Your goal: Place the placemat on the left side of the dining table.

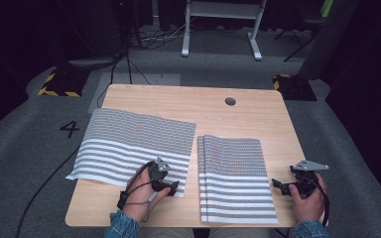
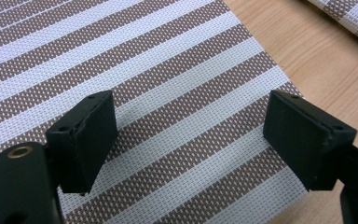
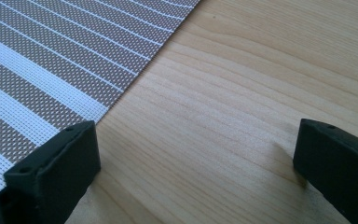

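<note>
Left tool (image 1: 164, 184): held at the near right corner of the flat placemat, jaws spread wide with nothing between them; in the left gripper view (image 2: 186, 140) the black pads hang over the weave without pressing on it.
Right tool (image 1: 284, 186): held near the counter's right edge, just right of the folded placemat, jaws wide and empty; in the right gripper view (image 3: 191, 172) they stand over bare wood, the mat's edge beside one pad.
Hands: left hand (image 1: 141, 191) and right hand (image 1: 310, 201) come in from the near edge in denim sleeves.
Flat placemat (image 1: 134, 144): woven, brown and white stripes, spread in one layer on the counter's left half, its left corner past the counter's edge.
Folded placemat (image 1: 234, 178): same striped weave, lying just right of the flat one, apart from it by a narrow strip of wood, reaching almost to the near edge.
Counter (image 1: 248, 114): pale wood, with a round cable hole (image 1: 230, 101) toward the far side.
Floor (image 1: 20, 163): grey carpet, with a black "4" marked left of the counter.
</note>
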Demonstrator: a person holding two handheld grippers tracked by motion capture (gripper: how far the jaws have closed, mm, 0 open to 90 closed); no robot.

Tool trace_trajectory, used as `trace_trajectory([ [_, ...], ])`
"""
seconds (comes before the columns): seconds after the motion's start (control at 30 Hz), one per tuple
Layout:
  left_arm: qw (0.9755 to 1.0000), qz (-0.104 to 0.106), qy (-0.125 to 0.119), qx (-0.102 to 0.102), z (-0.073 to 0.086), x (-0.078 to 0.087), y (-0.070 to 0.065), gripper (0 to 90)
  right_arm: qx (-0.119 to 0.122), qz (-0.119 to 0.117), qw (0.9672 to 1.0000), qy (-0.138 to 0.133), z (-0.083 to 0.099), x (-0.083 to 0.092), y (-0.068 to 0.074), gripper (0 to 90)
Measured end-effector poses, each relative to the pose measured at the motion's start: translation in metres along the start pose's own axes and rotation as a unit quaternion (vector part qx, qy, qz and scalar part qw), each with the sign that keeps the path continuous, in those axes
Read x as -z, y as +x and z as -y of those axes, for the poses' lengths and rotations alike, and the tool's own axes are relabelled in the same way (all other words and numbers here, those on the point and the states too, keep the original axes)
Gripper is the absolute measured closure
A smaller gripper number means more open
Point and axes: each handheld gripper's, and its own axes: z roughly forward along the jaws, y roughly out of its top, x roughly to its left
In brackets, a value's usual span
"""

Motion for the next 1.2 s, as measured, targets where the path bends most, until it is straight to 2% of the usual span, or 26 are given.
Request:
trace_trajectory([
  [0.07, 1.0, 0.006, 0.005, 0.002, -0.001, 0.0, 0.0, 18.0, 0.0, 0.0, 1.0, 0.0, 0.0, 0.0, 0.0, 0.5],
  [0.13, 1.0, 0.002, 0.008, 0.005, -0.003, -0.001, 0.0, 18.7, 0.0, 0.0, 1.0, 0.0, 0.0, 0.0, 0.0, 0.5],
  [0.27, 0.999, -0.005, 0.044, 0.008, -0.013, -0.001, 0.001, 19.8, -0.001, 0.0, 1.0, 0.0, 0.0, 0.0, 0.0, 0.5],
  [0.3, 0.9985, -0.01, 0.054, 0.006, -0.017, 0.0, 0.003, 23.4, -0.001, 0.0, 1.0, 0.0, 0.0, 0.0, 0.0, 0.5],
  [0.4, 0.9984, -0.019, 0.052, 0.012, -0.02, 0.002, 0.011, 46.8, -0.001, 0.001, 1.0, 0.0, 0.0, 0.0, 0.0, 0.5],
  [0.5, 0.9997, -0.009, 0.018, 0.016, -0.013, 0.003, 0.022, 64.6, -0.001, 0.001, 1.0, 0.0, 0.0, 0.0, 0.0, 0.5],
  [0.53, 0.9997, 0.0, 0.015, 0.02, -0.012, 0.004, 0.024, 69.7, -0.001, 0.001, 1.0, 0.0, 0.0, 0.0, 0.0, 0.5],
  [0.6, 0.9997, 0.002, 0.007, 0.022, -0.01, 0.004, 0.027, 76.0, -0.001, 0.001, 1.0, 0.0, 0.0, 0.0, 0.0, 0.5],
  [0.63, 0.9998, 0.007, 0.003, 0.02, -0.009, 0.004, 0.029, 76.0, -0.001, 0.001, 1.0, 0.0, 0.0, 0.0, 0.0, 0.5],
  [0.83, 0.999, -0.005, -0.042, 0.013, -0.008, 0.009, 0.03, 84.9, -0.001, 0.001, 1.0, 0.0, 0.0, 0.0, 0.0, 0.5],
  [0.87, 0.9985, -0.007, -0.053, 0.011, -0.009, 0.013, 0.031, 85.4, -0.001, 0.001, 1.0, 0.0, 0.0, 0.0, 0.0, 0.5],
  [1.0, 0.9953, 0.009, -0.096, 0.008, -0.01, 0.027, 0.032, 86.3, -0.001, 0.001, 1.0, 0.0, 0.0, 0.0, 0.0, 0.5],
  [1.2, 0.9894, 0.035, -0.141, -0.005, -0.011, 0.052, 0.027, 86.6, -0.001, 0.0, 1.0, 0.0, 0.0, 0.0, 0.0, 0.5],
])
